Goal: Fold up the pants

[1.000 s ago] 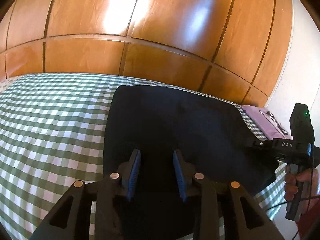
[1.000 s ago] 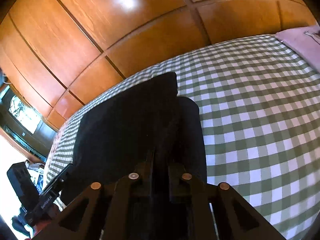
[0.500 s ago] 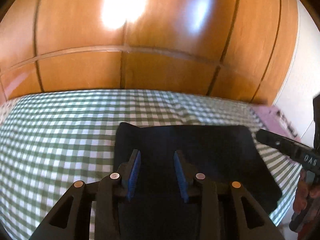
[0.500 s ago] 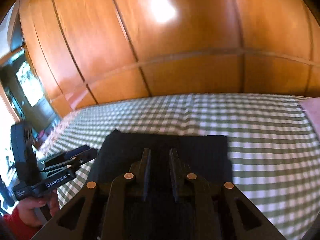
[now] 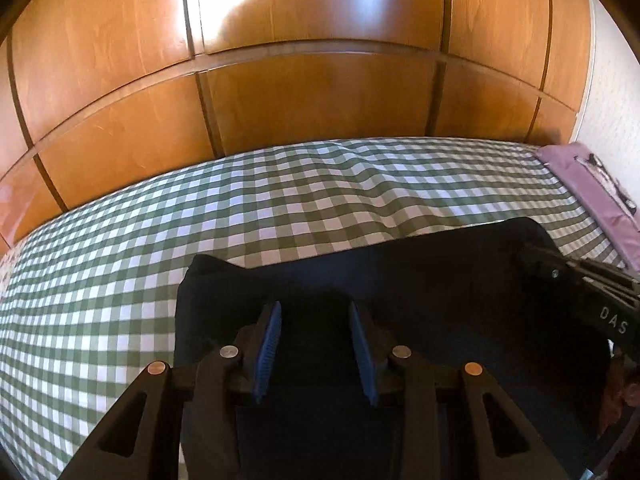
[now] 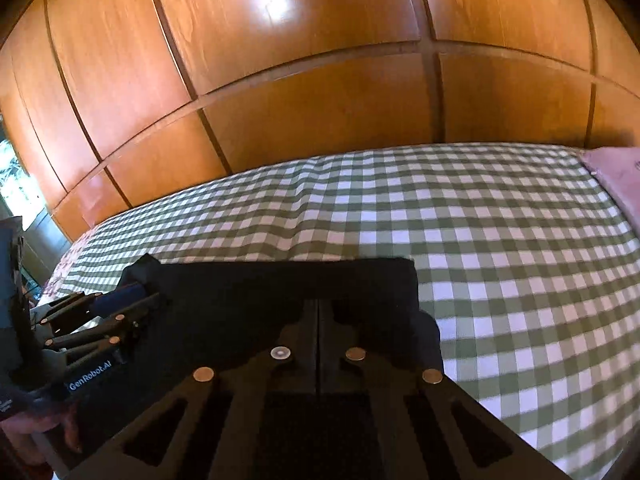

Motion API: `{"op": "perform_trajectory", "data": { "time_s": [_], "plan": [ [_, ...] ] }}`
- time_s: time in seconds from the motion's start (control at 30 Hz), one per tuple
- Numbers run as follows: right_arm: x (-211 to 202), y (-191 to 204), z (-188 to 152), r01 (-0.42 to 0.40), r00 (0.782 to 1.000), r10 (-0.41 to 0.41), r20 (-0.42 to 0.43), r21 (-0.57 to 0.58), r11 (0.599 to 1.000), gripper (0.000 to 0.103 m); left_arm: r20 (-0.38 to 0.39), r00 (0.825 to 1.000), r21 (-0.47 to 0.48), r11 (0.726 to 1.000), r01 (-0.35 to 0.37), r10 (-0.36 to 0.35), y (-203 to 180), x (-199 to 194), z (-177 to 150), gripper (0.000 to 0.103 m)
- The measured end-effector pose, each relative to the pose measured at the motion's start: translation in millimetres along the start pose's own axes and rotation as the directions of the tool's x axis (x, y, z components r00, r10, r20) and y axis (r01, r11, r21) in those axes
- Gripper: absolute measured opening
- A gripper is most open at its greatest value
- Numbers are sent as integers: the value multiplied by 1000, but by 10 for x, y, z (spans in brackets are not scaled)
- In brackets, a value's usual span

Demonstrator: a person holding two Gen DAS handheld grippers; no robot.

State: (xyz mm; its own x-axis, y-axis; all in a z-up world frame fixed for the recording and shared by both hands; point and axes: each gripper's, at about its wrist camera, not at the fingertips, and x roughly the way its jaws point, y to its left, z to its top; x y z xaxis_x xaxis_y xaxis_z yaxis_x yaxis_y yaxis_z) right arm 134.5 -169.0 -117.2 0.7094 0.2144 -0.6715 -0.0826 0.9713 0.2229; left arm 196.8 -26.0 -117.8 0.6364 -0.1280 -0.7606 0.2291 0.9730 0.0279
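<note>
The dark navy pants (image 5: pixel 420 280) lie folded into a flat rectangle on the green-and-white checked bed (image 5: pixel 200 220). My left gripper (image 5: pixel 316 312) is open above the pants' left part, its blue pads (image 5: pixel 269 332) apart with nothing between them. My right gripper (image 6: pixel 318 308) is shut over the pants (image 6: pixel 260 288); whether any cloth is pinched between the fingers cannot be told. The right gripper shows in the left wrist view (image 5: pixel 576 280) at the pants' right end. The left gripper shows in the right wrist view (image 6: pixel 92 320) at the pants' left end.
A glossy wooden wardrobe wall (image 5: pixel 320 80) stands right behind the bed. A purple pillow (image 5: pixel 592 192) lies at the bed's right end, and it also shows in the right wrist view (image 6: pixel 616 176). A white wall (image 5: pixel 616 100) is at the far right.
Both grippers have drawn back toward the near edge of the bed and tilted up. The right fingers went from slightly apart to fully shut. The left stayed open.
</note>
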Motion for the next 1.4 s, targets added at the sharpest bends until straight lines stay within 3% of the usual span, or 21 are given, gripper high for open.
{"op": "perform_trajectory", "data": {
  "time_s": [0.17, 0.43, 0.6, 1.0, 1.07, 1.23, 1.4],
  "plan": [
    [141, 49, 111, 12, 1000, -12, -8, 11, 1000, 0, -5, 1000, -54, 998, 18, -18, 74, 149, 45, 36],
    [18, 78, 23, -18, 999, 17, 38, 32, 999, 0, 32, 999, -45, 999, -4, 6, 61, -78, -43, 36],
    [-258, 157, -90, -13, 998, 11, 60, 26, 1000, 20, 50, 998, -55, 998, -27, 30, 90, -333, -167, 39],
    [-621, 272, -460, 70, 996, -67, 59, -46, 997, 50, 52, 999, -144, 990, 9, -1, 217, -668, -502, 40],
    [-652, 227, -525, 64, 997, -63, 43, -23, 998, 57, 48, 999, -161, 987, 13, -6, 260, -709, -548, 49],
    [-734, 160, -672, 24, 999, -25, 26, 15, 1000, 59, 26, 999, -233, 971, 47, -42, 416, -804, -695, 56],
    [-830, 208, -764, 0, 1000, 0, 13, -5, 1000, 70, 28, 998, -250, 966, 57, -52, 500, -881, -826, 62]
  ]
}}
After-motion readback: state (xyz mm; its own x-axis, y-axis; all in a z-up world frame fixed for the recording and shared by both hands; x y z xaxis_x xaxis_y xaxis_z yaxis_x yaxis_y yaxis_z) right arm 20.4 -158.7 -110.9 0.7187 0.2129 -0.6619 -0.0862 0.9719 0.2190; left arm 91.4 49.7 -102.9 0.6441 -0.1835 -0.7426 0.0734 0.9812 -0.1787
